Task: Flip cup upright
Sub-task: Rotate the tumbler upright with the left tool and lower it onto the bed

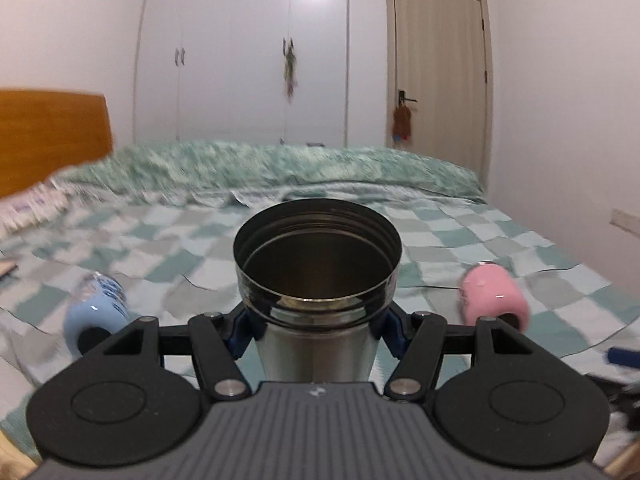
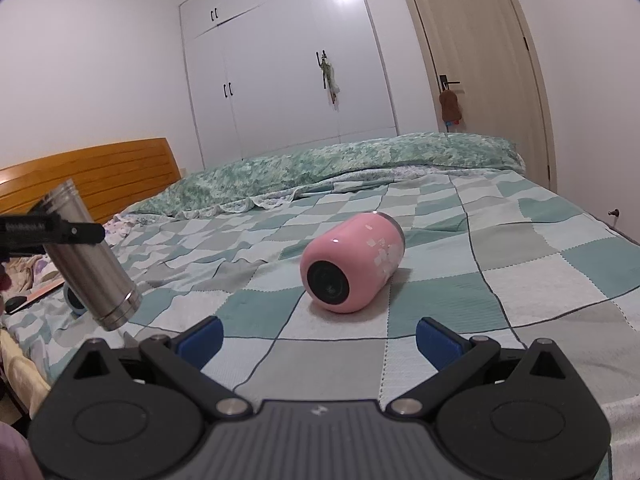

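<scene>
Steel cup [image 1: 316, 280] being gripped by left gripper [image 1: 316, 330], jaws closed on body below rim, held tilted above bedspread [image 2: 440, 240]. Right gripper [image 2: 318, 334] idling, jaws open, empty, pink cup [image 2: 352, 264] lying ahead. Tipping being risked: soft quilt under narrow base. Slipping being risked too: smooth steel wall.
</scene>
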{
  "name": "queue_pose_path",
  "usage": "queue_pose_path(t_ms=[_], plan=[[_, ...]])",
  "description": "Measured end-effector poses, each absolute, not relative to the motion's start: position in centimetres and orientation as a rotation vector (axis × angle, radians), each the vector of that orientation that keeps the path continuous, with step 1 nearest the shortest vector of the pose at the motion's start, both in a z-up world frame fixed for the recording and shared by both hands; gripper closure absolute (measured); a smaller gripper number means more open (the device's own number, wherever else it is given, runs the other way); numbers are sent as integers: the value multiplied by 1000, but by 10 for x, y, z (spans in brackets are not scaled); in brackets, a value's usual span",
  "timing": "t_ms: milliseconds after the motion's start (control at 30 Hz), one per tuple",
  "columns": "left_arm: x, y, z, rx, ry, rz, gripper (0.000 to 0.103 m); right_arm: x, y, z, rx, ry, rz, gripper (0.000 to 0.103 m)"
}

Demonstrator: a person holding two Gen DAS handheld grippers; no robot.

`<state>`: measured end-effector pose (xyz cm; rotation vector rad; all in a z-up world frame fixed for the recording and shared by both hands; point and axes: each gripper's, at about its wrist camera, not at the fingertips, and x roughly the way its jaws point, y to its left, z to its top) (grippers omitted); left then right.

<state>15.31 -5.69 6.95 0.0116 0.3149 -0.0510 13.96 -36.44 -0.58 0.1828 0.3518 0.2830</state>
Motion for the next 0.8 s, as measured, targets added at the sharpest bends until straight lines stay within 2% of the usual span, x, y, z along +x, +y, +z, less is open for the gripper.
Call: queue_pose_path(t_ms=[333, 600, 633, 667, 733, 800], plan=[[170, -42, 32, -3, 353, -17, 40, 139, -365, -5, 192, 340, 273, 0], [158, -46, 20, 36, 277, -42, 39, 136, -362, -4, 179, 325, 268, 0], [156, -45, 21, 33, 271, -56, 33, 136, -362, -4, 178, 323, 267, 0], [153, -44, 22, 20, 254, -81, 17, 135, -362, -4, 176, 320, 266, 0], [140, -41, 28, -4, 180, -95, 0, 133, -360, -3, 164, 311, 264, 0], [122, -40, 36, -1, 92, -87, 0, 130, -359, -2, 146, 296, 261, 0]])
